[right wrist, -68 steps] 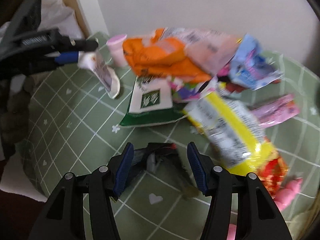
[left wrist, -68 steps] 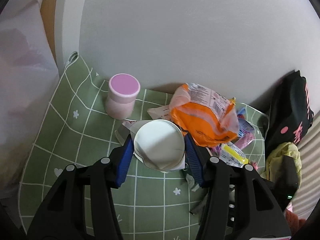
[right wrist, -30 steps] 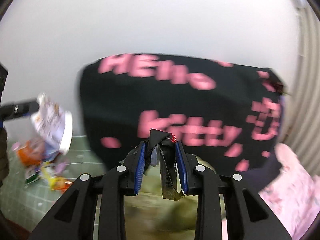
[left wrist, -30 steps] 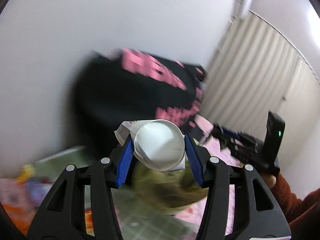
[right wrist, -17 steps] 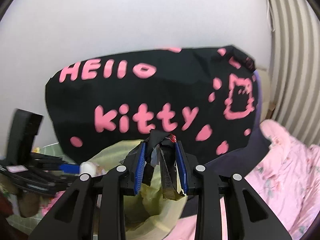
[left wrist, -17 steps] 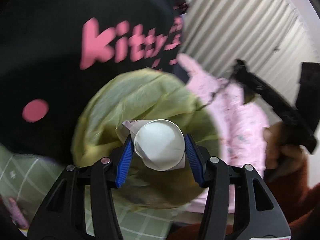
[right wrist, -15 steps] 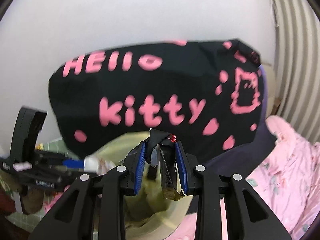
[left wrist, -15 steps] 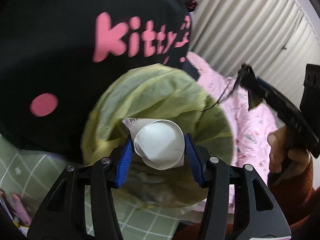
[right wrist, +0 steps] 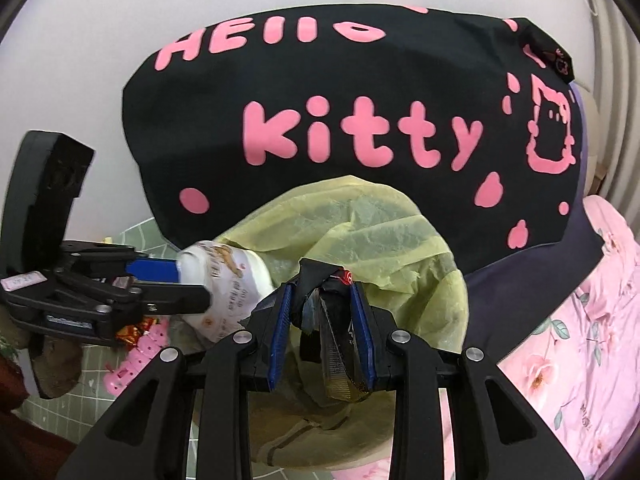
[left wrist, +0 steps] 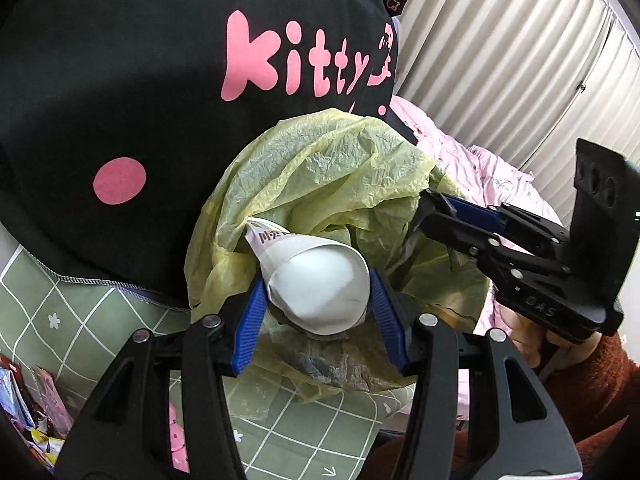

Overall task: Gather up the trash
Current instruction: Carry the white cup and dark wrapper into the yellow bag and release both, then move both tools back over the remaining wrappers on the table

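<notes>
In the left wrist view the left gripper [left wrist: 318, 300] holds one crumpled white paper cup [left wrist: 318, 290] between its two blue pads, in the lower middle of the frame, directly over the open mouth of one yellow-green trash bag [left wrist: 340, 176]. In the right wrist view the right gripper [right wrist: 322, 320] is closed narrowly on one dark crumpled wrapper [right wrist: 334, 320], also above the bag's mouth, at the lower centre. Each gripper appears in the other's camera: the right one comes in from the right edge of the left view, and the left one comes in from the left edge of the right view, with the cup beside the wrapper. Behind the bag one large black cushion [right wrist: 360, 120] with pink letters fills the upper part of both frames and blocks the wall. A pink flowered blanket [right wrist: 580, 340] lies at the right. At the lower left a green checked mat [left wrist: 80, 312] carries several more small wrappers [left wrist: 24, 400], too cut off to count.
</notes>
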A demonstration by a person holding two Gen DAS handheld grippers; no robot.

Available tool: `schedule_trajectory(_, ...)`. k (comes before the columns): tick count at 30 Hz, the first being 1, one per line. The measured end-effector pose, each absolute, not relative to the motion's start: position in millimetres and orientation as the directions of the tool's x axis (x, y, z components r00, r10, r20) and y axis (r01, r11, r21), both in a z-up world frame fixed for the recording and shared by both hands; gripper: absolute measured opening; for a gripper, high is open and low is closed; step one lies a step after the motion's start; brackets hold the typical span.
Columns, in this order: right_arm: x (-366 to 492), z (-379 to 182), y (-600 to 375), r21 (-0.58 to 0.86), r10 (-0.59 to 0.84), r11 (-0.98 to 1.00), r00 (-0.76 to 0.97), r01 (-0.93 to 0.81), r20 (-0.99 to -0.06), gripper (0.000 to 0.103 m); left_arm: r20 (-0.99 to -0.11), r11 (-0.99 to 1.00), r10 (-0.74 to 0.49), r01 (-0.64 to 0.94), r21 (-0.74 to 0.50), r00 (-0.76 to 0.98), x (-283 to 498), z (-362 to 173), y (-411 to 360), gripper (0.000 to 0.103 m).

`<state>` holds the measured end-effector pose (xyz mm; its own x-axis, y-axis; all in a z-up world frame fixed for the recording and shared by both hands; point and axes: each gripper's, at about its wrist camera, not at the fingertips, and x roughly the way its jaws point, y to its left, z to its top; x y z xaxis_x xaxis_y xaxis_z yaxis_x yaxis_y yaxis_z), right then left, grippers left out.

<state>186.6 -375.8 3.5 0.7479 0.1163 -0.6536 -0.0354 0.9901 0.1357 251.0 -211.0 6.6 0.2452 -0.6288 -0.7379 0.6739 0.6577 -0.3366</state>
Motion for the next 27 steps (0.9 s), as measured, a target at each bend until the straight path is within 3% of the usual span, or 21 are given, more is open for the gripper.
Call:
schedule_trajectory(12, 177.6, 1.4, -383.6, 0.134, 0.08, 0.991, 0.754, 0.011, -0.652, 0.033, -0.704, 0.632, -0.685, 0.634, -0.446, 0.188, 258.5, -1.4, -207.1, 0.049)
schedule_trajectory(14, 176.8, 0.6, -384.1, 0.14, 0.084, 0.99, 0.752, 0.011, -0.654, 0.034, -0.688, 0.625, -0.703, 0.619, -0.475, 0.182, 261.1, -1.2, -205.1, 0.051)
schedule_trajectory(16, 176.0, -0.3, -383.9, 0.136, 0.081, 0.991, 0.749, 0.012, -0.657, 0.035, -0.666, 0.617, -0.724, 0.601, -0.507, 0.181, 262.4, 0.3, -198.5, 0.063)
schedule_trajectory(19, 176.1, -1.9, -383.2, 0.133, 0.078, 0.991, 0.745, 0.015, -0.662, 0.036, -0.654, 0.625, -0.728, 0.591, -0.511, 0.205, 260.3, 4.4, -185.2, 0.07)
schedule_trajectory(27, 176.7, 5.1, -378.8, 0.111, 0.049, 0.993, 0.767, 0.029, -0.639, 0.05, -0.633, 0.676, -0.709, 0.551, -0.488, 0.309, 250.2, 17.4, -151.0, 0.075)
